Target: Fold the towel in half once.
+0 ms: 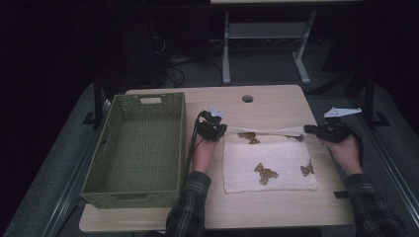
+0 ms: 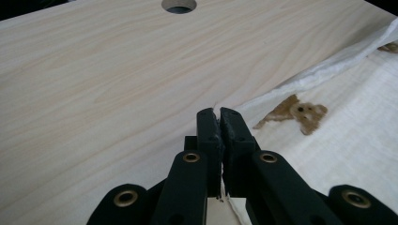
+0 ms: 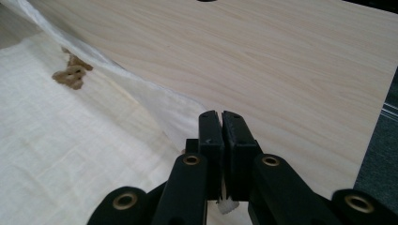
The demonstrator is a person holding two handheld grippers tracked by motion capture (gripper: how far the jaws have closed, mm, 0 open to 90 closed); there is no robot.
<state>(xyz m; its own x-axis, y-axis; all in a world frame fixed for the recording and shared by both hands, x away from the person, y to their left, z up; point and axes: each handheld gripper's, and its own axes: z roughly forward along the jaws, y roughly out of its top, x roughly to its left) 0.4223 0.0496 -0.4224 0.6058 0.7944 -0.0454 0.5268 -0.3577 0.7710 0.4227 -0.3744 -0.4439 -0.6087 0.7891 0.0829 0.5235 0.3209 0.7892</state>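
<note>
A white cloth with brown teddy-bear prints (image 1: 269, 165) lies on the wooden table (image 1: 267, 101). Its far edge is lifted and stretched between the two grippers. My left gripper (image 1: 217, 129) holds the far left corner, jaws shut on the cloth (image 2: 281, 136), with a sliver of fabric between the pads. My right gripper (image 1: 312, 129) holds the far right corner, shut on the cloth (image 3: 84, 140), and white fabric pokes out under its jaws. A bear print (image 2: 295, 113) lies just right of the left gripper (image 2: 219, 115); another print (image 3: 71, 74) lies far left of the right gripper (image 3: 220, 116).
A green woven basket (image 1: 101, 153), empty, stands at the table's left, close to my left hand. A round cable hole (image 1: 247, 98) sits near the far edge of the table. Beyond the table are the metal legs of another table (image 1: 226, 54) and dark floor.
</note>
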